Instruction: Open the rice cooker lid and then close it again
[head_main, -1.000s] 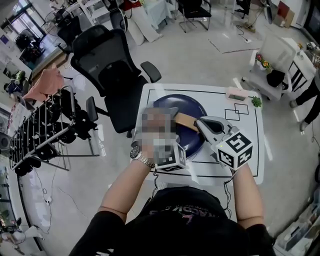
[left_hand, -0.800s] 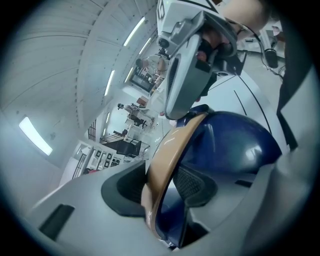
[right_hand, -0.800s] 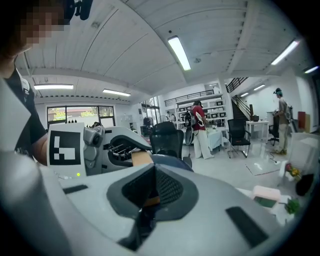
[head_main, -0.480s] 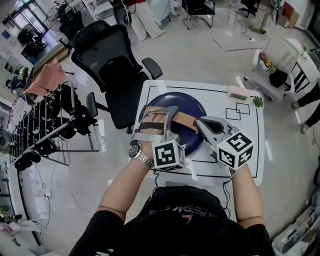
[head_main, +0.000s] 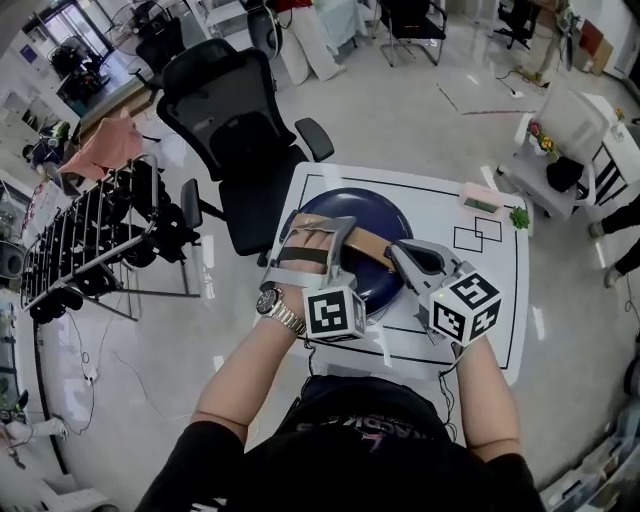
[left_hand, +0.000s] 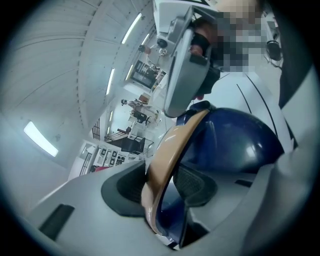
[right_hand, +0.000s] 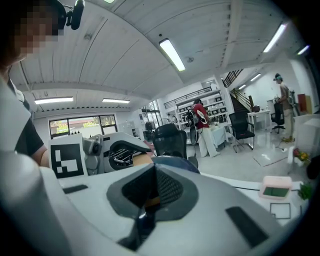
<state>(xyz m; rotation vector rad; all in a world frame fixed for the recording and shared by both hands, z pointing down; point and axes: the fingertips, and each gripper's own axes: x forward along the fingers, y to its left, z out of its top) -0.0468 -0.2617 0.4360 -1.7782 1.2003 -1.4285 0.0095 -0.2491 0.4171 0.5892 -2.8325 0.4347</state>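
Weight looks moderate for the rice cooker (head_main: 352, 208), a dark blue dome whose glossy shell would likely slip under rubber pads, so the shell is a poor place to pinch. Its lid should be stiff and hinged, probably held by a latch. The tan handle (head_main: 375, 243) arching over the top is the sensible hold: a thin, rigid band that 2 pads can bite from either side. The cooker sits on the white tabletop (head_main: 500, 300), on the left part of the black-lined mat, directly in front of the person, with the lid seemingly down.

The left hand-held gripper (head_main: 320, 232) reaches over the near-left side of the dome and is clamped on that handle. Its own view shows the band running edge-on between the 2 pads, both pressing on it. The right hand-held gripper (head_main: 398, 252) has its jaws pressed together with nothing gripped. Its tip is just beside the handle's right end, at the dome's near edge (whether it touches the shell or a latch there I cannot tell).
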